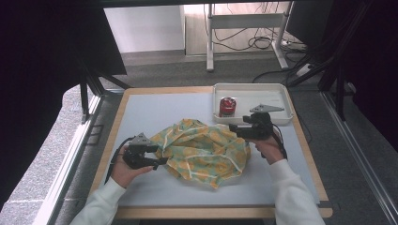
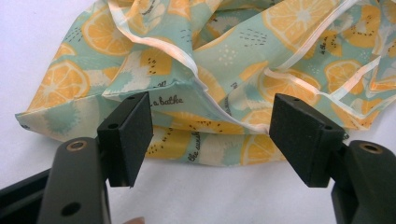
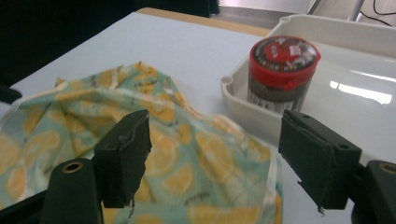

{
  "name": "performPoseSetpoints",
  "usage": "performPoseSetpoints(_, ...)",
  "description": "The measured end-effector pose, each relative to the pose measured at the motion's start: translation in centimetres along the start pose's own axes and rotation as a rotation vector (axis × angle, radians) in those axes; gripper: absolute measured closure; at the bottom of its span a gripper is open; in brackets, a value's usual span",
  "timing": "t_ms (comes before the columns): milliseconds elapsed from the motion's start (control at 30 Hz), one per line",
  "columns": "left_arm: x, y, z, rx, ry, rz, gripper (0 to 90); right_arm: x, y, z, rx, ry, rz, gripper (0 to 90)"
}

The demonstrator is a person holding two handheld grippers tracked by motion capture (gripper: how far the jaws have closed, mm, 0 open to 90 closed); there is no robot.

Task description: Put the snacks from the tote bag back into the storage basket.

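Mid-table, a crumpled lemon-print cloth [image 1: 202, 149] lies between the wide-open, empty left gripper [image 1: 157, 156] and right gripper [image 1: 233, 130].

Right gripper [image 3: 212, 158] jaws wide apart, nothing between pads, over crumpled cloth [image 3: 140, 154] on bench [image 3: 154, 42]. Red-lidded jar [image 3: 280, 72] upright in white tray [image 3: 243, 105], just beyond cloth edge.

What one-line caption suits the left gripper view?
Open left gripper poised at the edge of a crumpled lemon-print cloth on the table.
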State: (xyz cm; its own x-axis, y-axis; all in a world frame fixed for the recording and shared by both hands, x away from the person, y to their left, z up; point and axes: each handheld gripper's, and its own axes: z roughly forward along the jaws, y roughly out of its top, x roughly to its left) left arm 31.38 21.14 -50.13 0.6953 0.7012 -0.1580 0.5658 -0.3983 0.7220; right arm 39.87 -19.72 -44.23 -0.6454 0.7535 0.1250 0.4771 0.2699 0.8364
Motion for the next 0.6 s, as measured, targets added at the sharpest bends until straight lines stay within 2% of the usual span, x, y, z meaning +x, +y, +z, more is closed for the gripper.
performPoseSetpoints(167, 0.0, 0.0, 0.0, -0.003, 0.001, -0.001, 31.0, 0.7, -2.5, -1.6, 0.006, 0.007, -0.023, 24.6)
performPoseSetpoints(433, -0.2, 0.0, 0.3, 0.013, -0.004, 0.007, 31.1, 0.9, -6.4, -3.5, 0.012, 0.005, 0.004, 24.3)
performPoseSetpoints(600, -0.2, 0.0, 0.4, 0.013, -0.006, 0.008, 31.2, 0.7, -7.3, -3.9, 0.001, 0.007, 0.011, 24.5)
